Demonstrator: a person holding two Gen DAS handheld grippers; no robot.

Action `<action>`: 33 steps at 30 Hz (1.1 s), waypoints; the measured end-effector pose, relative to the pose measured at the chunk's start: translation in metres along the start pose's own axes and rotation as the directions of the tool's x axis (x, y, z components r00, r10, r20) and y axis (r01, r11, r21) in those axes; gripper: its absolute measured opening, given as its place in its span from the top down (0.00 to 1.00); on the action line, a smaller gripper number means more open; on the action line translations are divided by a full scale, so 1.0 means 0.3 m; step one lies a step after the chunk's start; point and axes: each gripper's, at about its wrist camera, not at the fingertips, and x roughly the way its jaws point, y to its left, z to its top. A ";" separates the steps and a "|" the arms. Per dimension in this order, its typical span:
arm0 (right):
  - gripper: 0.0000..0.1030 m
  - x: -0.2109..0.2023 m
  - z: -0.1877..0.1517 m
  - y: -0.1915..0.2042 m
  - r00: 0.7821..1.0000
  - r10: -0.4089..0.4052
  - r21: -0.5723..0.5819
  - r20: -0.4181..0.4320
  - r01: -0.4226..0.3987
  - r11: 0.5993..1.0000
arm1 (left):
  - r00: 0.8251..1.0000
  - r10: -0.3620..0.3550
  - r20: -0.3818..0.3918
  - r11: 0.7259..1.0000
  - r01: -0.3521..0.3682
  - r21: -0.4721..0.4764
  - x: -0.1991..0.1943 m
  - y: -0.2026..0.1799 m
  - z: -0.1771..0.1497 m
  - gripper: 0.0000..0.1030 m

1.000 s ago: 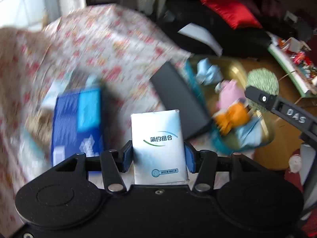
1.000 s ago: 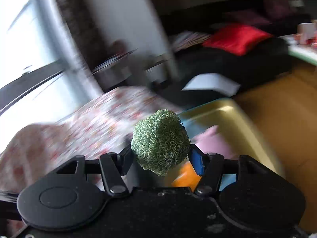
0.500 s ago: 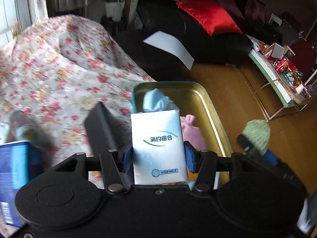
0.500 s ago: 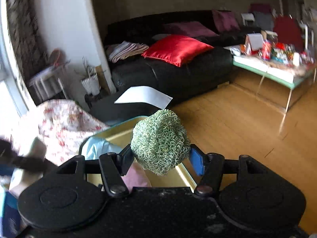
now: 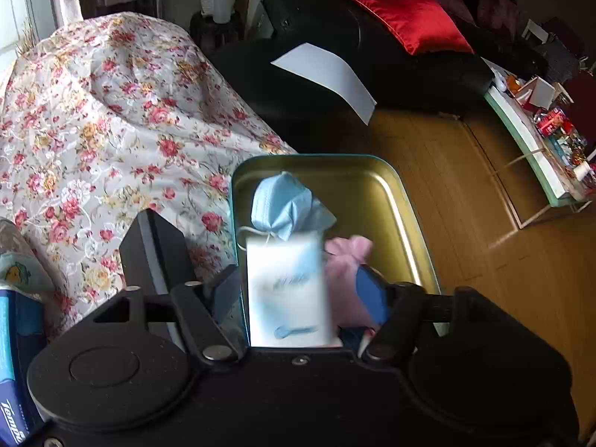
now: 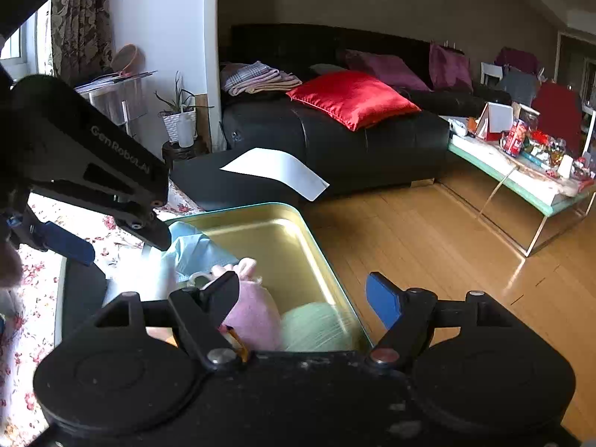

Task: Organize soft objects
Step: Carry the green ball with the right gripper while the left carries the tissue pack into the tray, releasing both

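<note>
A gold metal tin [image 5: 391, 186] with a teal rim sits at the edge of the flowered cloth [image 5: 111, 111]; it also shows in the right wrist view [image 6: 283, 238]. In it lie a blue face mask [image 5: 283, 205], a pink pouch [image 5: 346, 260] and other soft items. My left gripper [image 5: 298, 294] is open above the tin, and the white tissue pack [image 5: 287, 290] is blurred between its spread fingers, dropping. My right gripper [image 6: 301, 298] is open, and the green scrubber ball [image 6: 316, 327] is blurred below it in the tin.
A black flat case [image 5: 156, 253] lies left of the tin. A blue tissue pack [image 5: 15, 354] sits at the far left. Beyond are a black sofa [image 6: 335, 138] with a red cushion [image 6: 354, 97], wood floor and a cluttered glass table [image 6: 521, 171].
Both grippers moved over the tin and opened. The white tissue pack and the green scrubber ball left the fingers and are falling into the tin.
</note>
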 end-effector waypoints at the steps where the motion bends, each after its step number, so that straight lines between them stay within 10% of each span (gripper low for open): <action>1: 0.28 0.003 0.001 -0.004 1.000 0.002 0.003 -0.003 -0.002 1.000 | 1.000 0.003 0.005 1.000 -0.003 0.002 0.002 0.000 0.003 0.37; 19: 0.27 0.025 -0.008 -0.019 0.999 0.001 0.076 -0.045 0.002 0.997 | 1.000 0.004 0.031 1.000 -0.004 0.027 -0.138 0.103 -0.052 0.29; 33: 0.23 -0.010 -0.031 -0.014 0.999 -0.010 0.069 -0.053 0.014 0.998 | 0.986 0.160 0.054 0.986 -0.157 -0.059 -0.405 0.487 -0.149 0.23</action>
